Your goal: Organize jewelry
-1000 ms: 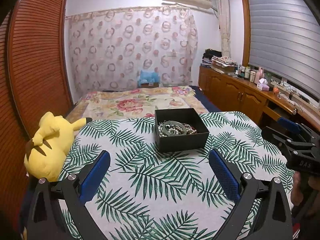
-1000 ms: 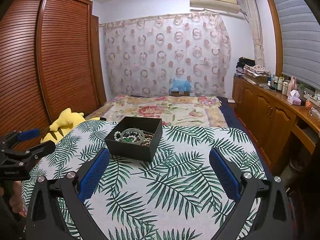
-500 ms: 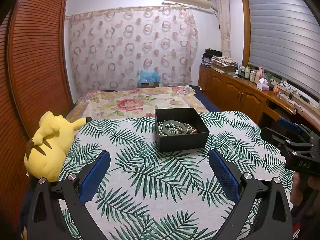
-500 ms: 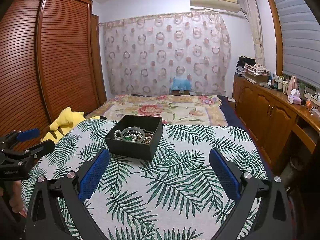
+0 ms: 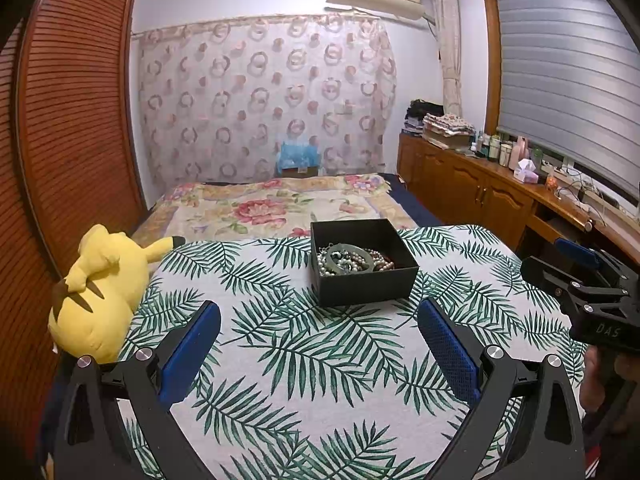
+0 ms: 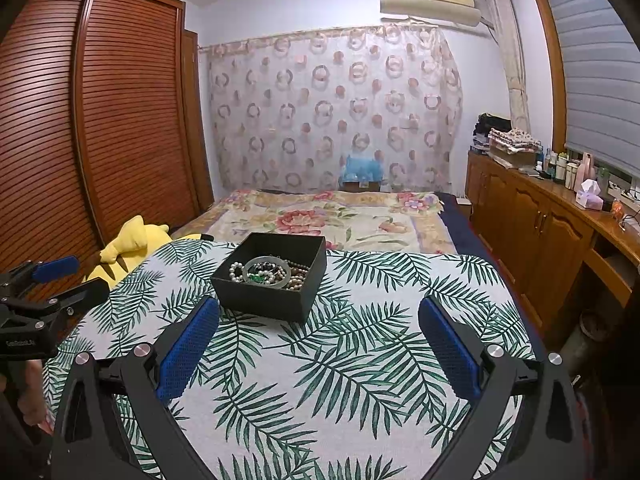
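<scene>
A black open box (image 5: 366,286) (image 6: 262,300) stands on a table covered with a palm-leaf cloth (image 5: 304,364) (image 6: 340,376). Inside lie a green bangle (image 5: 347,259) (image 6: 266,270), pearl strands and dark bead strings, tangled together. My left gripper (image 5: 318,344) is open and empty, held above the cloth short of the box; it also shows at the left edge of the right wrist view (image 6: 48,284). My right gripper (image 6: 318,344) is open and empty, near side of the box; it also shows at the right edge of the left wrist view (image 5: 576,268).
A yellow plush toy (image 5: 100,292) (image 6: 128,246) lies at the table's left edge. A bed with a floral cover (image 5: 276,210) lies beyond the table. A wooden cabinet (image 5: 480,196) with bottles runs along the right wall. A slatted wardrobe (image 6: 120,120) stands left.
Both grippers stay open and almost still. The views drift only slightly; the box and jewelry have not moved.
</scene>
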{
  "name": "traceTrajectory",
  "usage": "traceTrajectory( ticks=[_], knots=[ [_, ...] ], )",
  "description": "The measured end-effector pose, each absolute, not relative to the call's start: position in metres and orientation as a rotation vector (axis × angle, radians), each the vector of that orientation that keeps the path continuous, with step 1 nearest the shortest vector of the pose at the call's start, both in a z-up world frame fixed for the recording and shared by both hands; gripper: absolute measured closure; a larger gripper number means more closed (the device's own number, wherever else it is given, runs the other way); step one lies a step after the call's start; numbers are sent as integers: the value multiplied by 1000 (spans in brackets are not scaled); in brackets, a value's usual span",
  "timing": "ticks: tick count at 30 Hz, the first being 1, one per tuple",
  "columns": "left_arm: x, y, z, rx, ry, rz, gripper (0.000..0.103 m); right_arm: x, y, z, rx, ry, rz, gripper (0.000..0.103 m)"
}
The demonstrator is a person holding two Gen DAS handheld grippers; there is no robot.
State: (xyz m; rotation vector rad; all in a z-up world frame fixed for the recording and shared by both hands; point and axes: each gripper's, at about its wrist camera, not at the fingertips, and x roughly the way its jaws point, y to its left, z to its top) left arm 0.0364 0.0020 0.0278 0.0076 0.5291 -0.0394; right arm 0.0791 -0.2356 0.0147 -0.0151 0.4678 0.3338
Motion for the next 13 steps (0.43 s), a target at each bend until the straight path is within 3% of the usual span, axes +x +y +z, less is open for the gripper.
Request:
traceTrajectory(
  ticks=[13],
  knots=[
    [36,4,28,3,531,-35,8,79,-236,15,-14,469,333,3]
  ],
)
